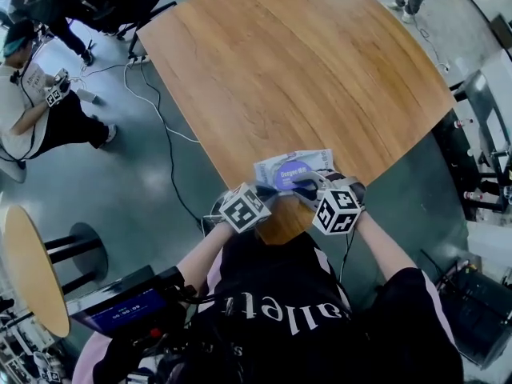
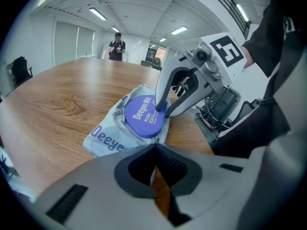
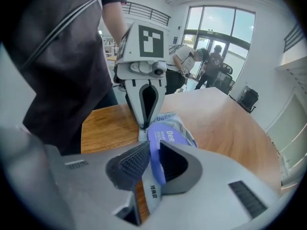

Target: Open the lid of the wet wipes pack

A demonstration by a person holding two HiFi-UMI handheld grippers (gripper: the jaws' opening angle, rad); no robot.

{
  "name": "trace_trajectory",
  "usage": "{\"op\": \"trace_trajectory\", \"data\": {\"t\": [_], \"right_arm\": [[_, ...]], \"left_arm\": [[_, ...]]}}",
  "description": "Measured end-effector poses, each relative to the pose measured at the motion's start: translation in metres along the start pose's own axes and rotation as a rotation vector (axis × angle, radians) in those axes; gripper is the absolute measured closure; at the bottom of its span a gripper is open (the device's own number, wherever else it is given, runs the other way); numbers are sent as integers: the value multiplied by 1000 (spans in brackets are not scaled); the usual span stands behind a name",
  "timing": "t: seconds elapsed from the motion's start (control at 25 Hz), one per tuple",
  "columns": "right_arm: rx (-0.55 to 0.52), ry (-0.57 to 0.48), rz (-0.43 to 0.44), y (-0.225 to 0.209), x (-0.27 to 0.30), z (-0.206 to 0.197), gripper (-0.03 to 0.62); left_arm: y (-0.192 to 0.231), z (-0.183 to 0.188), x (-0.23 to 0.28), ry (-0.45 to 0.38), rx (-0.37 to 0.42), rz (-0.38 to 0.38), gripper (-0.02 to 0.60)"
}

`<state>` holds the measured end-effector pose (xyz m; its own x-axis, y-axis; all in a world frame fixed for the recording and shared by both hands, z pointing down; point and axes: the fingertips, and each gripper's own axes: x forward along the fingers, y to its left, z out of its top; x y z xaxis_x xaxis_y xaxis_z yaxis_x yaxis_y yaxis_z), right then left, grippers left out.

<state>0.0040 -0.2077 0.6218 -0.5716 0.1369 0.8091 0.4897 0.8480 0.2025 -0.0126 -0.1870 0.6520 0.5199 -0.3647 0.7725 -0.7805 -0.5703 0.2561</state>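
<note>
A pale wet wipes pack [image 1: 282,166] with a round purple lid [image 2: 143,117] lies near the wooden table's [image 1: 304,62] front edge. My right gripper [image 3: 154,162] is shut on the lid's near edge, and the purple rim stands between its pads. In the left gripper view, the right gripper [image 2: 161,110] tips grip the lid's right side, slightly raised. My left gripper [image 2: 154,150] is shut, its tips pinching the pack's end film. The right gripper view shows the left gripper [image 3: 143,124] meeting the pack's far end. The two grippers face each other across the pack.
The table's front edge runs just under both grippers. A small round table [image 1: 28,270] stands at the left. Cables [image 1: 156,110] lie on the grey floor, and a seated person [image 1: 36,102] is at the far left. Another person [image 2: 116,47] stands beyond the table.
</note>
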Motion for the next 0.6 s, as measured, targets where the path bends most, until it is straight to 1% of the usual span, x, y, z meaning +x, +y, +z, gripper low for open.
{"op": "trace_trajectory", "data": {"t": [0.16,0.28,0.44,0.6], "right_arm": [[-1,-7,-9,-6,2,2,526],[24,-61,-29,-15,-4,11,536],[43,-139,-87,-44,-18,36,542],[81,-170,-142,-79,-20,52,542]], "left_arm": [[1,-1,1,1,-6,0,580],[1,-2,1,3,-8,1,581],[4,-2,2,-4,-6,4,581],[4,-3,3,-2,-9,7,581]]}}
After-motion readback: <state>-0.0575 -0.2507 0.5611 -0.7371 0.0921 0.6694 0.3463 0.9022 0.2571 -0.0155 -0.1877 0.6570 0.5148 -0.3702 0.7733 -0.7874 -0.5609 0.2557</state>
